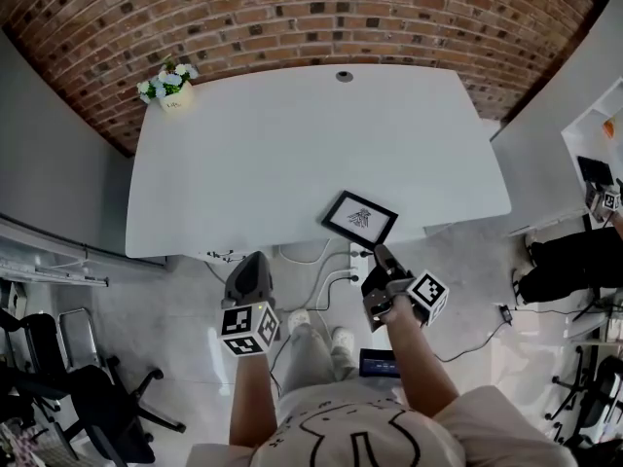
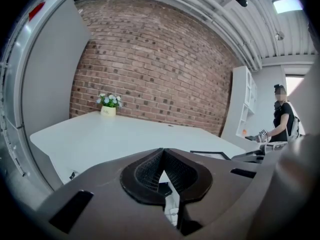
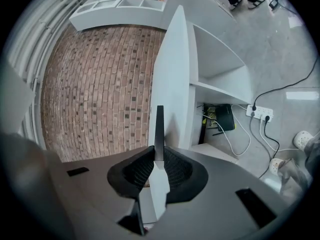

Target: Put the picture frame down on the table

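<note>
A black picture frame (image 1: 359,218) with a white print sits level over the front right part of the white table (image 1: 292,154). My right gripper (image 1: 382,258) is shut on its near edge. In the right gripper view the frame (image 3: 159,129) shows edge-on, pinched between the jaws of that gripper (image 3: 158,156). I cannot tell whether the frame touches the table top. My left gripper (image 1: 250,272) hangs just off the table's front edge, shut on nothing. In the left gripper view its jaws (image 2: 163,156) meet, and the frame (image 2: 210,154) lies off to the right.
A small pot of white flowers (image 1: 170,88) stands on the table's far left corner, before a brick wall. White shelves (image 1: 599,125) and a person (image 2: 284,119) are at the right. Office chairs (image 1: 68,377) stand at the lower left. Power strips and cables (image 1: 331,278) lie under the table.
</note>
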`<state>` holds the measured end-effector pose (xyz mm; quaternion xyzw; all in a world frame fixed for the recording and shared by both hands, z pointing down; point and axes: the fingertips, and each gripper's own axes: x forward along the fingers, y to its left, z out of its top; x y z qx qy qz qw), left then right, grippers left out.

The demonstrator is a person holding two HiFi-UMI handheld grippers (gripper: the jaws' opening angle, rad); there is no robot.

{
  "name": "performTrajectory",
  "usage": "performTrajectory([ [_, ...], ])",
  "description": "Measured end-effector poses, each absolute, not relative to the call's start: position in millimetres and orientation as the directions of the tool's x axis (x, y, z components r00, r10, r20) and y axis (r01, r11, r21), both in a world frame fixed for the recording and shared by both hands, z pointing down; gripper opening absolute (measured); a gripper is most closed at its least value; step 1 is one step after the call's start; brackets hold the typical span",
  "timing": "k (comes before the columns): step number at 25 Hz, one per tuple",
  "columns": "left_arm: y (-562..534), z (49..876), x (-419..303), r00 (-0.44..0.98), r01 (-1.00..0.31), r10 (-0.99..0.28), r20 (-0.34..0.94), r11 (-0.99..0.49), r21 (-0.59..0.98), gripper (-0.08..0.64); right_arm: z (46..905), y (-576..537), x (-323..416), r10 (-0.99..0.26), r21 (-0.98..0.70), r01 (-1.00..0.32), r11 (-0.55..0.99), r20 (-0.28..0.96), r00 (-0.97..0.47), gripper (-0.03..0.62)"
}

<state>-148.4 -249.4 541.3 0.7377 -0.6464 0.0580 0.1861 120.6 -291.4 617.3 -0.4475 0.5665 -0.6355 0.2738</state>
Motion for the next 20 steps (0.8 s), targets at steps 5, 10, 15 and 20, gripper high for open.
performTrajectory([
  [5,-249,545,-147,0.164,-0.975,-0.928,0.334,-0.101,0.199,0.012,625,-291,123,-0.860,-0.960,-0.162,-0.226,0.275,-0.431,0.063],
  [10,-248,552,-145,0.170,-0.974,-0.922,0.348,-0.105,0.199,0.012,634,-291,124,-0.860,-0.953,-0.171,-0.249,0.299,-0.414,0.063],
  [15,-247,558,-146,0.176,-0.972,-0.916,0.359,-0.105,0.209,0.012,645,-288,124,-0.854,-0.944,-0.191,-0.270,0.327,-0.406,0.064],
  [20,-247,565,-147,0.186,-0.969,-0.910,0.371,-0.108,0.220,0.012,654,-285,122,-0.852,-0.935,-0.190,-0.298,0.351,-0.389,0.064],
])
